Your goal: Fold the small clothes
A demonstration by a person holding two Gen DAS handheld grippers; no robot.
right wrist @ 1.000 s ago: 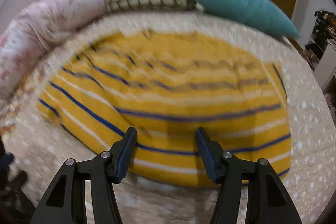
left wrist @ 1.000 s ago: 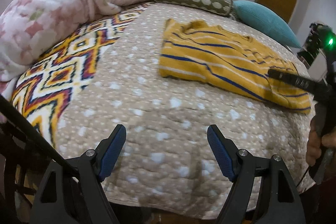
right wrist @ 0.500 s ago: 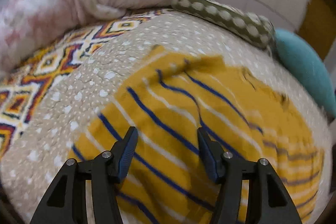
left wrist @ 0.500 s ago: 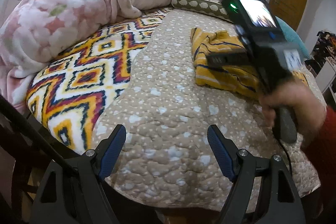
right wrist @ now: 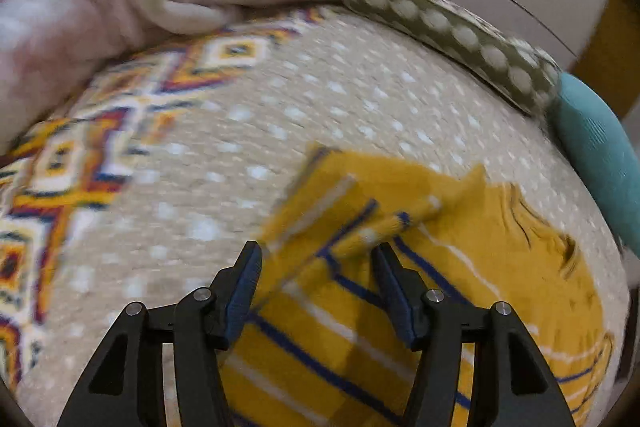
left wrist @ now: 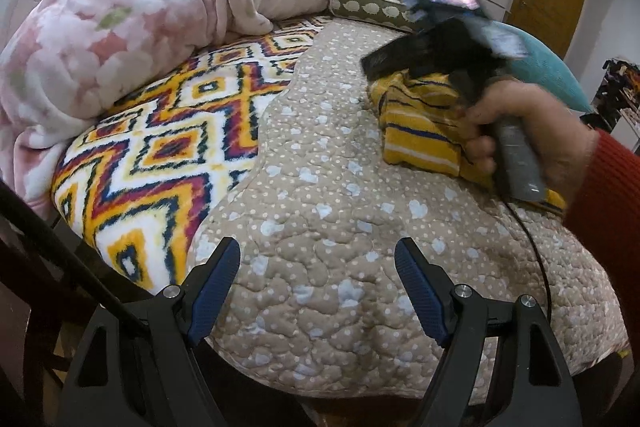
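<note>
Yellow striped shirt [right wrist: 460, 267] on bed quilt [left wrist: 320, 227], sleeve already turned in; right tool [right wrist: 316, 283] fingers apart over folded sleeve edge; left tool [left wrist: 316, 291] apart, idle near bed edge; advice: pinch both layers, fold squarely.

Support: bed under beige quilt [left wrist: 340, 227]
On quilt: yellow striped garment [right wrist: 460, 267], right of centre
Left of quilt: zigzag blanket [left wrist: 160, 147]
Beyond quilt: pink comforter [left wrist: 140, 27], spotted pillow [right wrist: 460, 31], teal cushion [right wrist: 596, 147]
</note>
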